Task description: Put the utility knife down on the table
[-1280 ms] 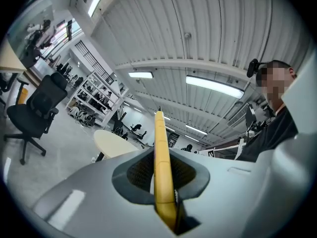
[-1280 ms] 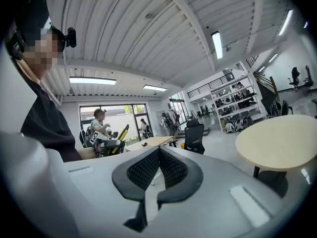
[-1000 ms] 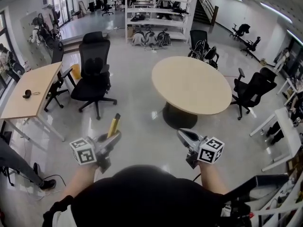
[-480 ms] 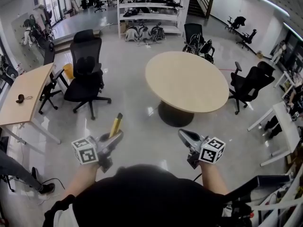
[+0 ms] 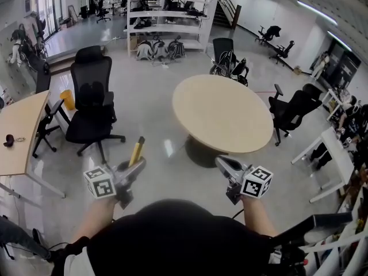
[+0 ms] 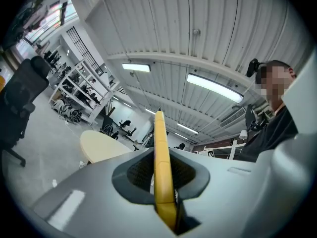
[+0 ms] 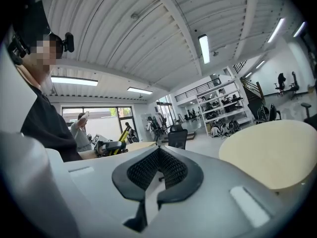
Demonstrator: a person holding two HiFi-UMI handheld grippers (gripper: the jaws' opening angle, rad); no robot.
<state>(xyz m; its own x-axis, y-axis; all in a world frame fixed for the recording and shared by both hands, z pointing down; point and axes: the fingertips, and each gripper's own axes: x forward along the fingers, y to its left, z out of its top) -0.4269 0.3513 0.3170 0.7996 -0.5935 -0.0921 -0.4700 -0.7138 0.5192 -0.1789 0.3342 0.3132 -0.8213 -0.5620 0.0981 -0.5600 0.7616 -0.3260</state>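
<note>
A yellow utility knife (image 5: 137,151) sticks forward and up out of my left gripper (image 5: 137,165), which is shut on it. In the left gripper view the knife (image 6: 161,152) runs as a narrow yellow bar clamped between the dark pads, its tip pointing ahead of the left gripper (image 6: 159,175). My right gripper (image 5: 222,163) is held level at the right, shut with nothing in it; in its own view the pads of the right gripper (image 7: 157,170) meet. The round beige table (image 5: 221,112) stands ahead on the floor, apart from both grippers.
A black office chair (image 5: 91,99) stands ahead to the left, beside a wooden desk (image 5: 17,134). More black chairs (image 5: 290,112) sit right of the round table (image 7: 270,152). White shelving (image 5: 167,16) lines the back. A white desk (image 5: 336,154) is at the right.
The whole view has advanced toward the round table, which now lies nearer and more central. Both grippers keep their places in the picture, the knife still gripped.
</note>
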